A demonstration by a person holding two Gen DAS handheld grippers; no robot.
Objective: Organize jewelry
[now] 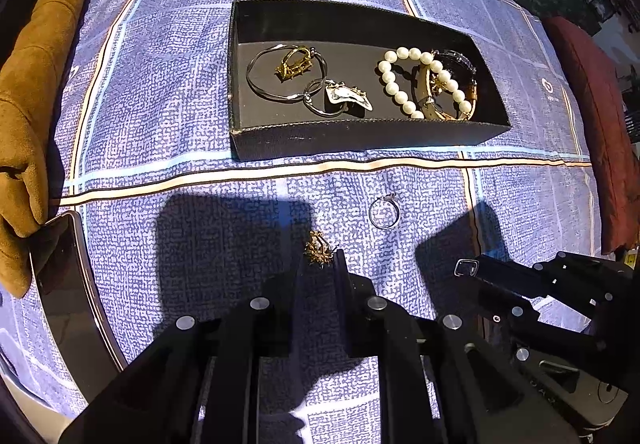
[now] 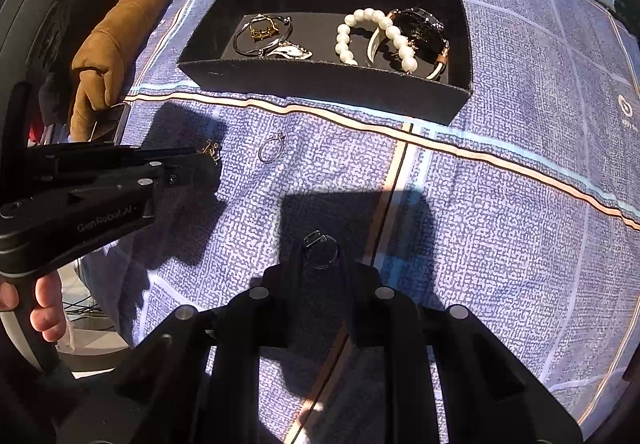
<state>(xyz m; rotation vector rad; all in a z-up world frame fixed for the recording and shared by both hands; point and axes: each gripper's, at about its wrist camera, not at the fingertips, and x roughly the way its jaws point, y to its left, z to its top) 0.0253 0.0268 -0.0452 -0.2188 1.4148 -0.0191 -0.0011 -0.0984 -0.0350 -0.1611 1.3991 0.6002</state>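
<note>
A black tray [image 1: 360,141] [image 2: 320,77] lies on the blue checked cloth. It holds thin bangles [image 1: 276,77], a gold ring [image 1: 294,63], a silver pendant [image 1: 348,97], a pearl bracelet [image 1: 404,83] [image 2: 352,37] and a dark bangle [image 1: 460,83]. My left gripper [image 1: 320,260] [image 2: 204,155] is shut on a small gold ornament [image 1: 318,250] [image 2: 212,151] just over the cloth. My right gripper [image 2: 320,254] [image 1: 466,268] is shut on a silver ring with a rectangular stone [image 2: 320,248]. A plain silver ring [image 1: 384,212] [image 2: 272,147] lies loose on the cloth between the grippers and the tray.
A brown cushion [image 1: 36,91] [image 2: 128,23] borders the cloth on the left, with a dark phone [image 1: 68,284] lying beside it. A red cloth [image 1: 592,115] lies along the right edge. A person's hand [image 2: 44,308] grips the left gripper's handle.
</note>
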